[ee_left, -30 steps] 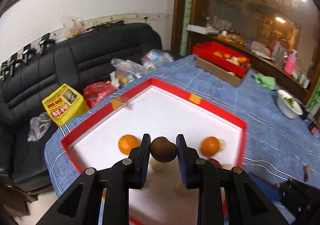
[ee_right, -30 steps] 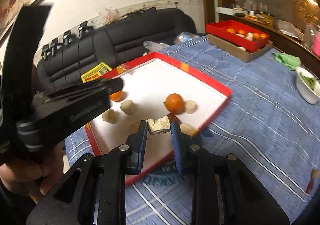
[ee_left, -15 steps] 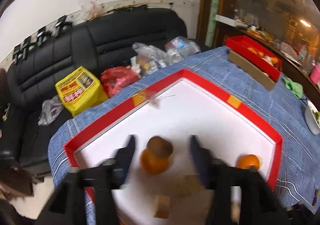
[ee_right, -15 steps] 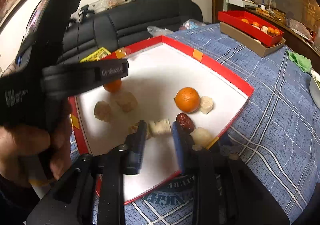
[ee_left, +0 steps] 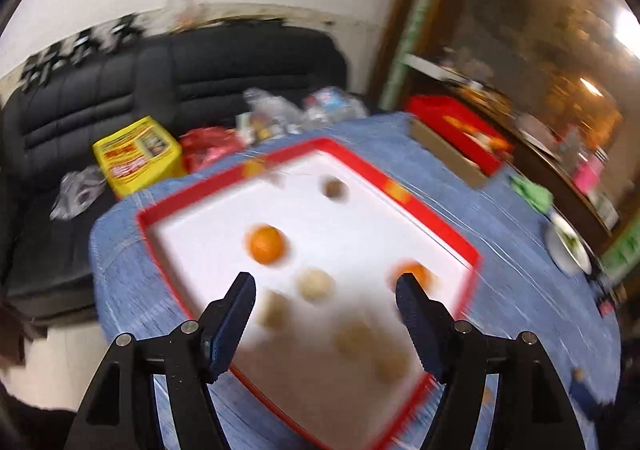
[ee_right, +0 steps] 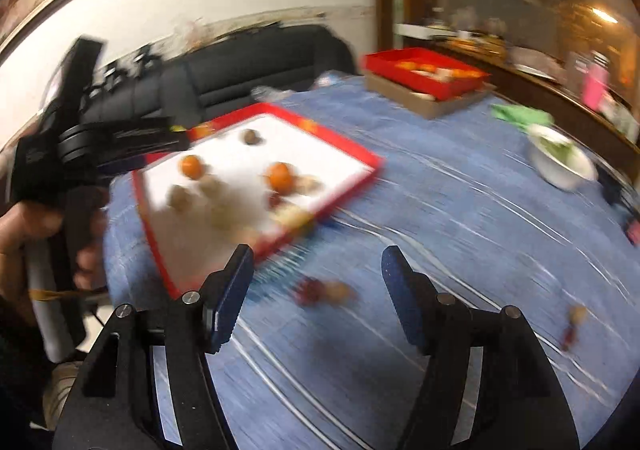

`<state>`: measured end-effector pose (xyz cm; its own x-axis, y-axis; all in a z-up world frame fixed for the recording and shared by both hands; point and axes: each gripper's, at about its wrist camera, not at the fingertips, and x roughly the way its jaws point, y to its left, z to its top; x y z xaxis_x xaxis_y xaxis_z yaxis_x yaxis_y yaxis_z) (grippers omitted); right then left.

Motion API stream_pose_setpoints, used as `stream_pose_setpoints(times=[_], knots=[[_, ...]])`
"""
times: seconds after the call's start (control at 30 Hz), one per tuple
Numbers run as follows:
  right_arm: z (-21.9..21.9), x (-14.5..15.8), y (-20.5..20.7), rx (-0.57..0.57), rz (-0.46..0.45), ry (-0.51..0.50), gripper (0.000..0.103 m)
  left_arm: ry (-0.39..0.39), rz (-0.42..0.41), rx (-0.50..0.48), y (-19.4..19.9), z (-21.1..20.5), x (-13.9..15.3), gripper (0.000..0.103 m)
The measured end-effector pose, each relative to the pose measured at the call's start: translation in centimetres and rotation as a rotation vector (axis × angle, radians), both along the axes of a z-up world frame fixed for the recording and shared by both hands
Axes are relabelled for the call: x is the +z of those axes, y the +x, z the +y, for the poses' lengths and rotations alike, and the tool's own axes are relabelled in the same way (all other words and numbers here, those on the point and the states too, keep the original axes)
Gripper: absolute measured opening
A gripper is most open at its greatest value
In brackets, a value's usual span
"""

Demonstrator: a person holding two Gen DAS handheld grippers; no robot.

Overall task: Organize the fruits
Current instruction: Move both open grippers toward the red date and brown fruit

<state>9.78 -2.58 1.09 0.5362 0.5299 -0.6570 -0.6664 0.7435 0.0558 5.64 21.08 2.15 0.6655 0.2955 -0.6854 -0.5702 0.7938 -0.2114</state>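
Left wrist: both grippers now open, empty.

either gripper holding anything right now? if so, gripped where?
Nothing held. The left gripper is wide open above the red-rimmed white tray; the right gripper is wide open over the blue plaid tablecloth, nothing between its fingers.

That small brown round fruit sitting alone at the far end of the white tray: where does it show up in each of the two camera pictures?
Left wrist view: the brown fruit sits above centre, near the tray's far corner.
Right wrist view: the brown fruit sits left of centre, again by the far corner.
Shared landmark: the red-rimmed white tray, with two oranges nearer the cameras than the brown fruit.
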Motion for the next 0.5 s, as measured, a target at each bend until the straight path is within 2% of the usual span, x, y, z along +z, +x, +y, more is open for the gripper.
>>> stream_pose_setpoints(times=[0.13, 0.27, 0.37, 0.5], knots=[[-8.2, -0.7, 1.3, -0.179, 0.019, -0.002, 0.067, 0.035, 0.011, -0.171, -0.2, -5.5, -0.6, 0.07], [-16.0, -2.7, 3.4, -0.389, 0.102, -0.003, 0.067, 0.084, 0.056, -0.332, 0.3, -10.9, -2.3, 0.07], [-18.5, -3.4, 4.1, -0.443, 0.117, -0.006, 0.066, 0.098, 0.089, -0.405, 0.7, -13.3, -3.5, 0.07], [-19.0, -4.1, 4.6, -0.436, 0.136, -0.003, 0.056, 0.093, 0.142, -0.411, 1.4, -14.1, -5.0, 0.07]])
